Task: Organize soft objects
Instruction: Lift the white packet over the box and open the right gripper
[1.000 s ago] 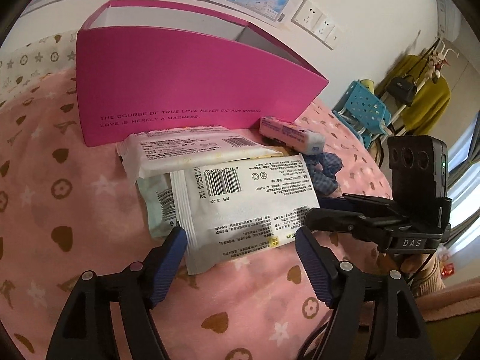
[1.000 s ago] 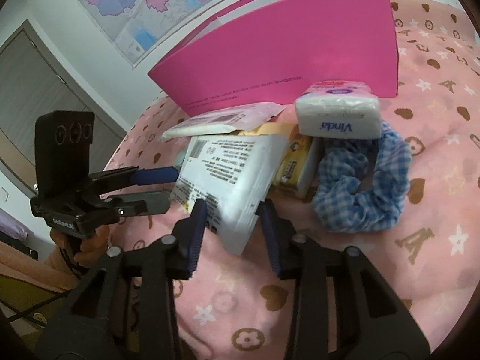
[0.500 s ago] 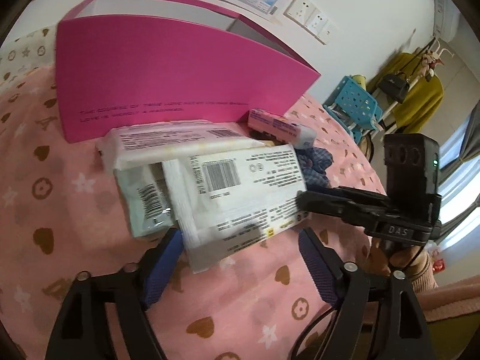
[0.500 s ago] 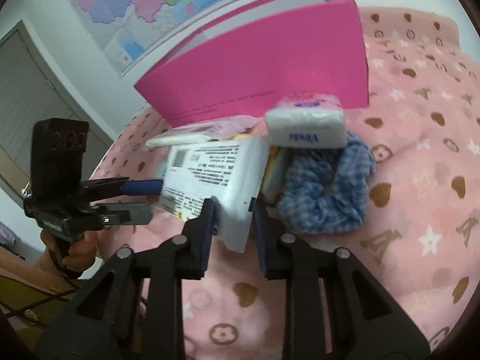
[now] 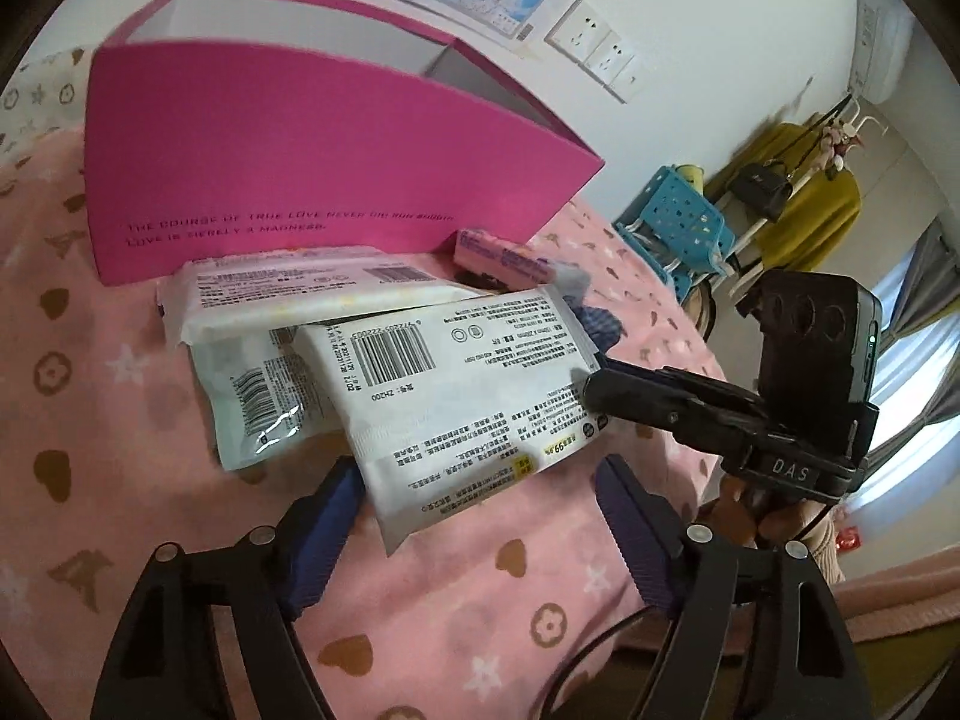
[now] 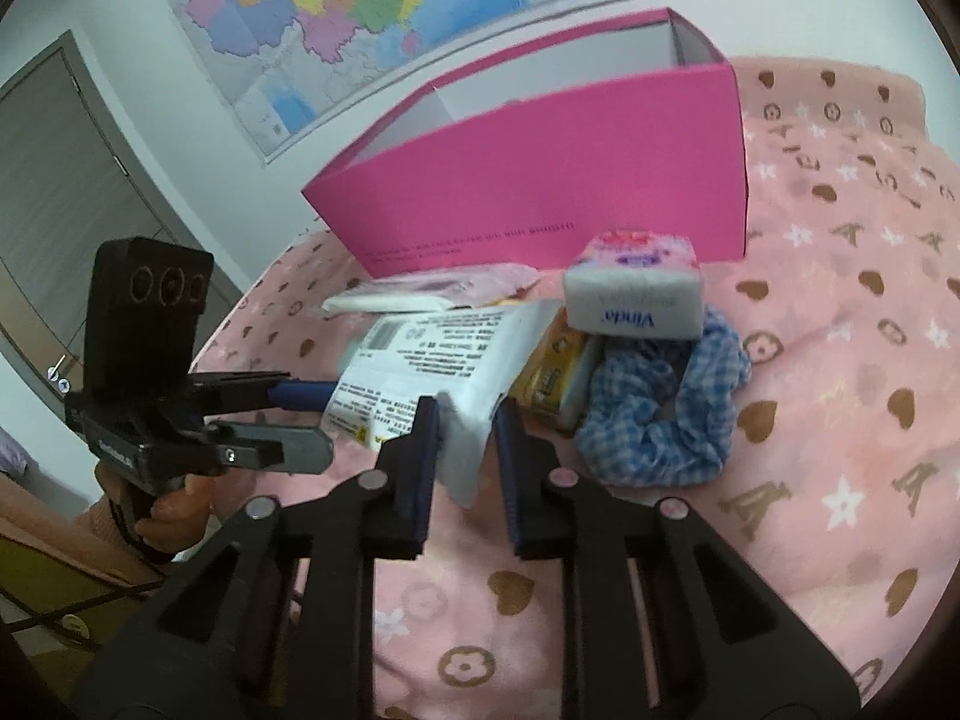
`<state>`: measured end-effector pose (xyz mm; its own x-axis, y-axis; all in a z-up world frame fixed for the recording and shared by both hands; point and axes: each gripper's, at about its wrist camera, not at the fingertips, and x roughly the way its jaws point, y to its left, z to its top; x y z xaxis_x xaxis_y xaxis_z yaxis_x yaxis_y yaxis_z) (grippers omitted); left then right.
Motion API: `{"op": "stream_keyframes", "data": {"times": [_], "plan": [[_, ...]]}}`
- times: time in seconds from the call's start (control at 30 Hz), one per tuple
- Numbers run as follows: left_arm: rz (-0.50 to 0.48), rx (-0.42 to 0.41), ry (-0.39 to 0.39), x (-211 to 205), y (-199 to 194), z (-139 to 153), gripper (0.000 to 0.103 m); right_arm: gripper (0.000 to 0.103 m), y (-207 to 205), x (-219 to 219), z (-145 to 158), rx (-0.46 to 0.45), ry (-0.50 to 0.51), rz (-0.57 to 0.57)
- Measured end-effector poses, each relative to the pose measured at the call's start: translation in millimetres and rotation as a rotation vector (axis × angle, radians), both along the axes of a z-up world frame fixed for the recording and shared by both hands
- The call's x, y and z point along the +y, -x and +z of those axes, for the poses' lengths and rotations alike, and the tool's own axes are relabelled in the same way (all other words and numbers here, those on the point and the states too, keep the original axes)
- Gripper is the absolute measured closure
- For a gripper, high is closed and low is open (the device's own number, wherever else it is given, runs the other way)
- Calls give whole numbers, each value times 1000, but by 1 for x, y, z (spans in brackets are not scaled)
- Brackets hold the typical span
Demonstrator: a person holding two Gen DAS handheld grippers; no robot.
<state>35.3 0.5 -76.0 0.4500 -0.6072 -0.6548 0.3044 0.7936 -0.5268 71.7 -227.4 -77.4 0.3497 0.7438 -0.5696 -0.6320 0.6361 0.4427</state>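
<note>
A white wipes pack with a barcode lies tilted on top of a pile in front of an open pink box. My right gripper is shut on the pack's corner and lifts that end. It shows in the left wrist view at the pack's right edge. My left gripper is open just before the pack's near end, empty. Under it lie a pale green pack and a long white pack. A Vinda tissue pack rests on a blue checked scrunchie.
Everything lies on a pink blanket with hearts and stars. A yellow pack sits beside the scrunchie. A blue chair and a coat rack stand beyond the bed. A map hangs on the wall.
My right gripper has closed on the corner of the white wipes pack and raised it. The left gripper has stayed open near the pack's end.
</note>
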Motion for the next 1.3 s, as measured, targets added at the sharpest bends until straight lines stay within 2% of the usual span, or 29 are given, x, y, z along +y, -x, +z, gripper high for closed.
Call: {"op": "stream_keyframes", "data": {"times": [0.33,0.63,0.77,0.93,1.03,1.2,1.3], "plan": [[-10,-120,-44,-6,10,47,24,82,6,-7,33,-84,-27,22],[-28,-253,-135,-20,-25,92,24,82,-22,-17,60,-138,-56,-20],[-29,-264,-153,-25,-54,102,24,82,-43,-19,71,-155,-55,-35],[-26,-240,-129,-26,-88,109,24,82,-72,-22,87,-183,-43,-61],[-15,-241,-142,-30,-105,113,24,82,-86,-22,90,-187,-27,-78],[8,-225,-192,-36,-131,109,24,82,-117,-20,89,-166,-3,-104],[23,-187,-200,-35,-147,102,24,81,-128,-16,88,-159,21,-115]]}}
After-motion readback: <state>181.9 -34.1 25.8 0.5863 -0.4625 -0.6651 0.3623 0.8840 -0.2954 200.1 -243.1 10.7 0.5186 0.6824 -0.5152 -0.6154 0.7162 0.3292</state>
